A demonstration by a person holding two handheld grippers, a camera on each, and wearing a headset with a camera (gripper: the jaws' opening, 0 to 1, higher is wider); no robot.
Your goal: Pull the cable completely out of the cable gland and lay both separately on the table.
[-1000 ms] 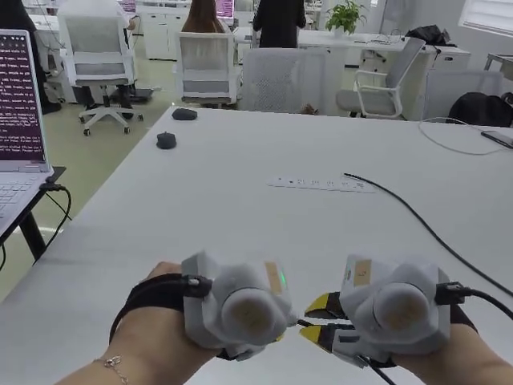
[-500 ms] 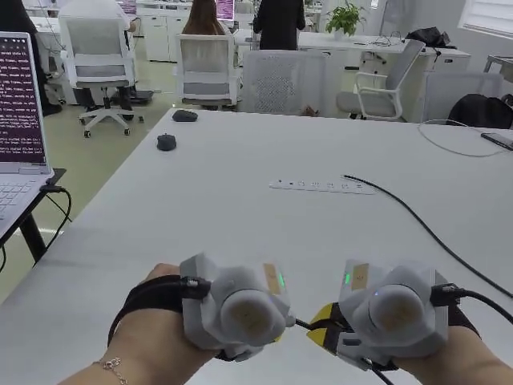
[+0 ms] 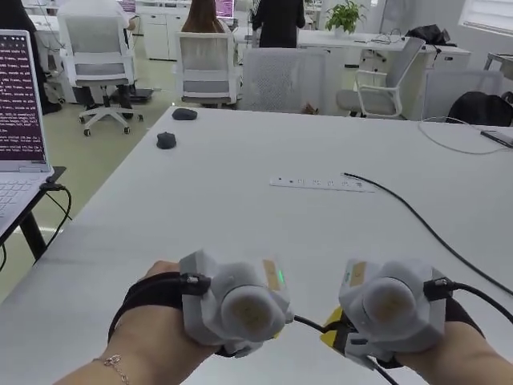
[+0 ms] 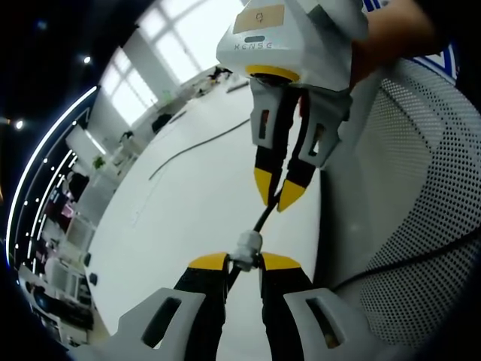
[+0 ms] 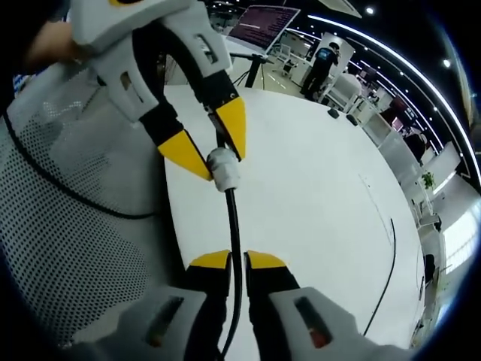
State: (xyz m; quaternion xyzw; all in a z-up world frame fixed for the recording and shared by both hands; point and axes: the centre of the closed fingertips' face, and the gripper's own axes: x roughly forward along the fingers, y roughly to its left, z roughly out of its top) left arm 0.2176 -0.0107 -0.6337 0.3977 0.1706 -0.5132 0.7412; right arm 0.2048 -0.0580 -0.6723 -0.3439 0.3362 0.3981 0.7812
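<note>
White left gripper (image 4: 242,262) and right gripper (image 5: 235,260): yellow-tipped black jaws, orange labels (image 3: 273,276), black leads (image 3: 474,293); black strap (image 3: 148,295) and thin bracelet (image 3: 112,366) at left wrist

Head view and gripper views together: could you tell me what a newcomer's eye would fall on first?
Two yellow-tipped tools face each other at the near edge of the white table: the left hand-held gripper clamps the white cable gland, the right hand-held gripper pinches the black cable leaving it. Farther back lies a power strip.
</note>
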